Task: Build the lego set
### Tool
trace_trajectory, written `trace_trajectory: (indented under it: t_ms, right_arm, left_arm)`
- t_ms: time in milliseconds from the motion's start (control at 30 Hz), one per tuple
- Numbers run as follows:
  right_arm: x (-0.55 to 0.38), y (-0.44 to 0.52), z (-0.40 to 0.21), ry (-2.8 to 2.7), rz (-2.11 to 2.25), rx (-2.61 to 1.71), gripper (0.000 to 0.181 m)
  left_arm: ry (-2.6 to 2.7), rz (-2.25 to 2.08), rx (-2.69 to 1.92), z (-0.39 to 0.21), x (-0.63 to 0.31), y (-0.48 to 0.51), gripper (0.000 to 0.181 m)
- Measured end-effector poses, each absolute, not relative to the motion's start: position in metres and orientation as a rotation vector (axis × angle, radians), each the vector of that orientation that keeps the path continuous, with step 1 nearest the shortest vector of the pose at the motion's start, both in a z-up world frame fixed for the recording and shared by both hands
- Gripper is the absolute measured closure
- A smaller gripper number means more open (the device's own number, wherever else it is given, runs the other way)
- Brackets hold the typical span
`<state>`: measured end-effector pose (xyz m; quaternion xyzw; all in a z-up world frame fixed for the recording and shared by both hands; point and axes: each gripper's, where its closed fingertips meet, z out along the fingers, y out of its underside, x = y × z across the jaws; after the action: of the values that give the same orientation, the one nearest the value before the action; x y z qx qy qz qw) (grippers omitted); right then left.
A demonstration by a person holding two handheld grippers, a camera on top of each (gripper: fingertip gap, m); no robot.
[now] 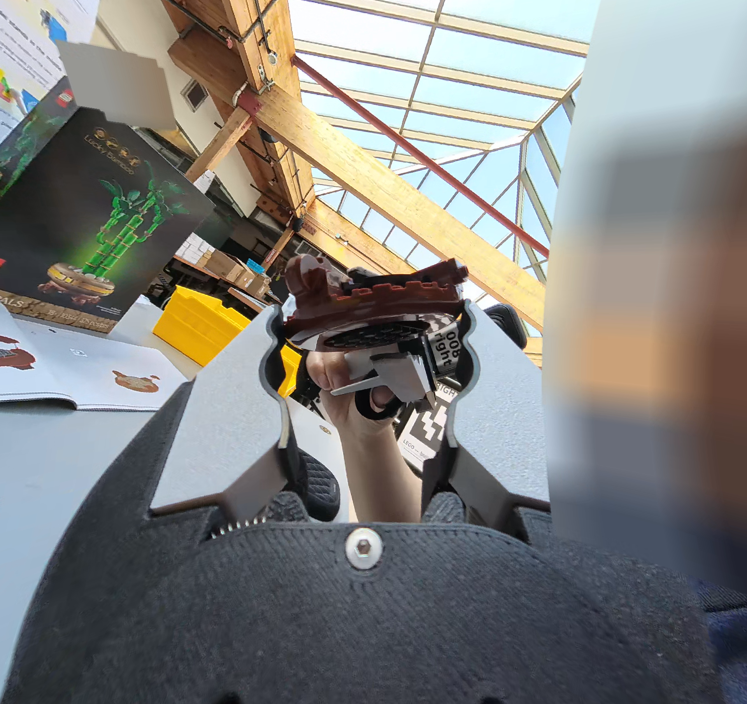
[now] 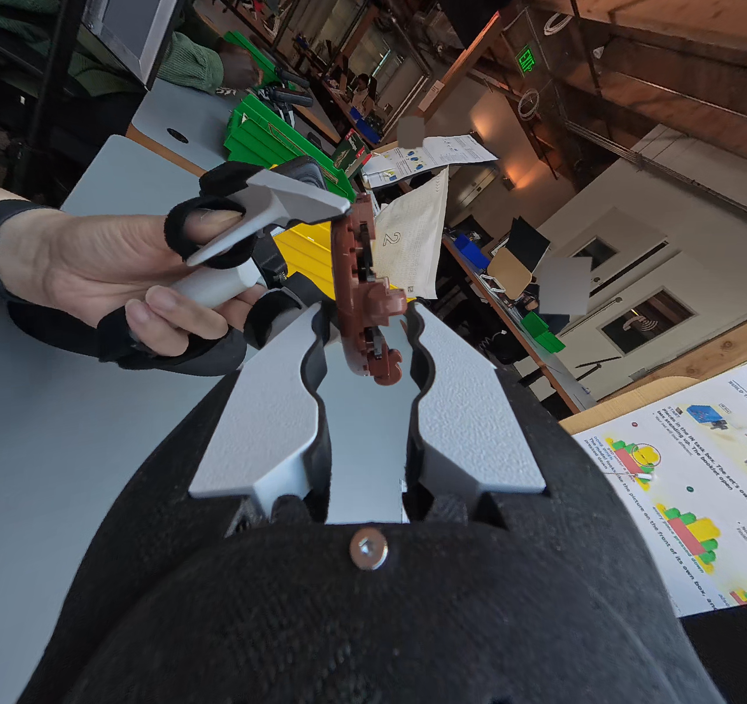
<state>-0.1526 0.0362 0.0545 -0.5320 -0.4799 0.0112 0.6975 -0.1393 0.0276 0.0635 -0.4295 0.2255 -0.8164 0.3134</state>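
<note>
A flat brown lego assembly [image 1: 376, 300] with black parts is held up off the table between both grippers. My left gripper [image 1: 372, 317] is shut on it edge to edge. In the right wrist view the assembly [image 2: 355, 280] stands on edge. My right gripper [image 2: 368, 317] is closed across its thickness, one fingertip on the flat side and one on a brown knob. The left gripper's upper finger [image 2: 283, 199] touches its top edge; the lower finger is hidden. The right gripper's grey finger [image 1: 400, 369] shows under the assembly in the left wrist view.
The dark set box with a bamboo picture [image 1: 93, 216] and the open instruction booklet [image 1: 81, 369] are at the left. A yellow bin [image 1: 198, 321] stands behind. A white numbered bag [image 2: 408, 248], green bins [image 2: 275, 139] and a printed sheet [image 2: 667, 482] surround the grey table [image 2: 121, 442]. Left and right tips are no more than a few centimetres apart.
</note>
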Motion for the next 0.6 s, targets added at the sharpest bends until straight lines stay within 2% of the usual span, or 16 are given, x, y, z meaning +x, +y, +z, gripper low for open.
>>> trace_trajectory:
  t_ms: [100, 333, 467, 600]
  right_arm:
    - [-0.153, 0.033, 0.052, -1.089, 0.07, -1.192, 0.159]
    - [-0.148, 0.026, 0.05, -1.028, 0.231, -1.171, 0.162]
    - [-0.138, 0.016, 0.057, -0.979, 0.407, -1.152, 0.162]
    - [-0.138, 0.009, 0.048, -1.053, 0.492, -1.167, 0.163]
  left_arm:
    - [0.596, -2.224, -1.129, 0.065, -0.137, 0.021, 0.096]
    - [0.681, -2.174, -1.146, 0.06, -0.132, 0.018, 0.095]
    - [0.852, -1.827, -1.162, 0.049, -0.14, 0.032, 0.087]
    - [1.16, -1.367, -1.03, 0.049, -0.147, 0.025, 0.099]
